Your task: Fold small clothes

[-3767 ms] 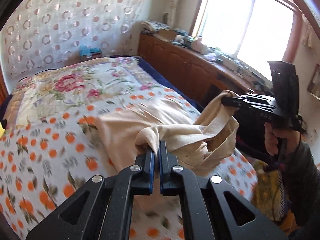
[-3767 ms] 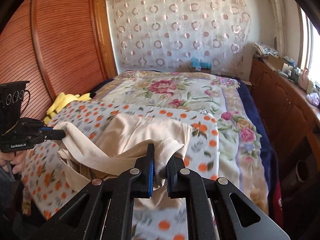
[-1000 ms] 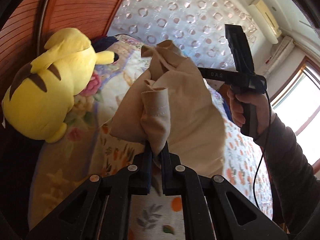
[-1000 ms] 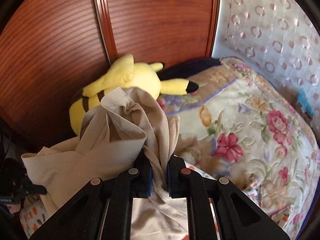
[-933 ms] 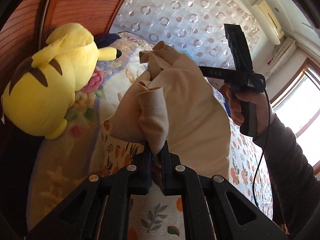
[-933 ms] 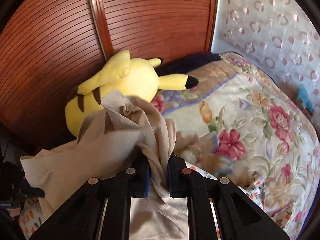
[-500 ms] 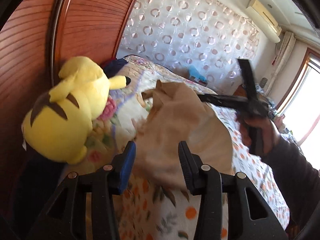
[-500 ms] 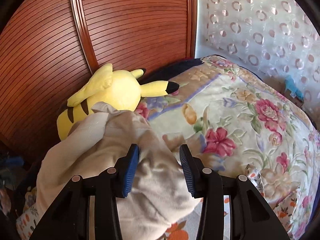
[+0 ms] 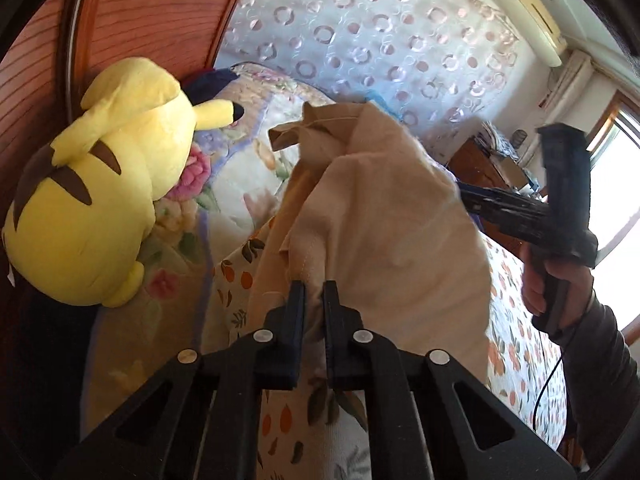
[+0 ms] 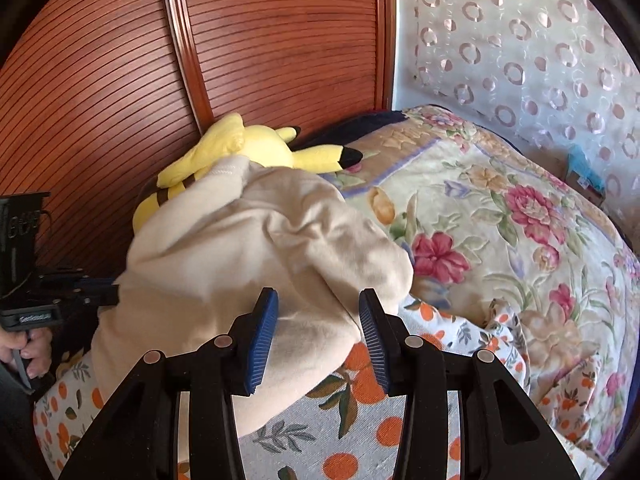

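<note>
The beige garment lay in a loose mound in the middle of both views, on the orange-dotted sheet at the near corner of the bed, its far hem bunched close against the yellow plush toy. In the left wrist view a fold of the cloth ran down between the fingers of the left gripper, whose jaws stood nearly together, clenched on that fold. In the right wrist view the right gripper stood with its jaws apart and nothing pinched: the cloth's near edge lay between and under the blue pads without being pressed. The same tool showed at the right of the left wrist view, gripped by a hand in a dark sleeve.

Judging from this, the step in hand was setting the garment down and re-gripping it for a fold, and the fold itself looked barely begun, since the cloth was still rumpled. The next move probably called for the free gripper to find a clean corner or hem, close on it, and draw the cloth flat away from the toy. Beyond lay the floral quilt, the ribbed wooden headboard at upper left and the ring-patterned curtain at upper right.
</note>
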Demonstrator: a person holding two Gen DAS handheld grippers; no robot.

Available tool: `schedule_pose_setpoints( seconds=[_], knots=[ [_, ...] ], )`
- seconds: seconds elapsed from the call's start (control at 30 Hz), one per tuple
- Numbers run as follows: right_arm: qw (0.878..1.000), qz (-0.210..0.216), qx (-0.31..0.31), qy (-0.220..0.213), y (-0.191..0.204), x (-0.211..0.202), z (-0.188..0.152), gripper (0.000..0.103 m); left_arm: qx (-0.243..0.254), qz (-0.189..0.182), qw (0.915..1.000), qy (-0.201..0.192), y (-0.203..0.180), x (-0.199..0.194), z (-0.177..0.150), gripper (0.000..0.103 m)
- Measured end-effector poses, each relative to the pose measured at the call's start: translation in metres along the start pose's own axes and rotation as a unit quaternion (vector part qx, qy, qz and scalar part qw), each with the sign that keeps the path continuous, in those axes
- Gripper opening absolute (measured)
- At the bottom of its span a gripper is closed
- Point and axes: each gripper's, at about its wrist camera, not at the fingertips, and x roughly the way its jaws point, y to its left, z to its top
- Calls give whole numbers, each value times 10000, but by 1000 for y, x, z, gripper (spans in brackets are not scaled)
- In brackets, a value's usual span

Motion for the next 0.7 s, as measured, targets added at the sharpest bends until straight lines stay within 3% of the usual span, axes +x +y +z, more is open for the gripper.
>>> schedule_pose_setpoints(
  seconds=[0.17, 0.37, 0.53, 0.7],
  knots=[
    [9998, -98, 167, -4, -2, -4, -4, 44, -100, 319, 9991, -260, -1, -33, -18, 9],
    [9994, -158, 226, -221, 7, -39, -17, 44, -149, 688, 9972, -269, -5, -43, -25, 11],
    [9976, -220, 280, -596, 20, -95, -48, 44, 424, 890, 9934, -590, -36, -65, -27, 43],
    [9935, -404, 509, -936, 31, -152, -94, 44, 1018, 995, 9860, -872, -78, -88, -30, 46]
  ],
)
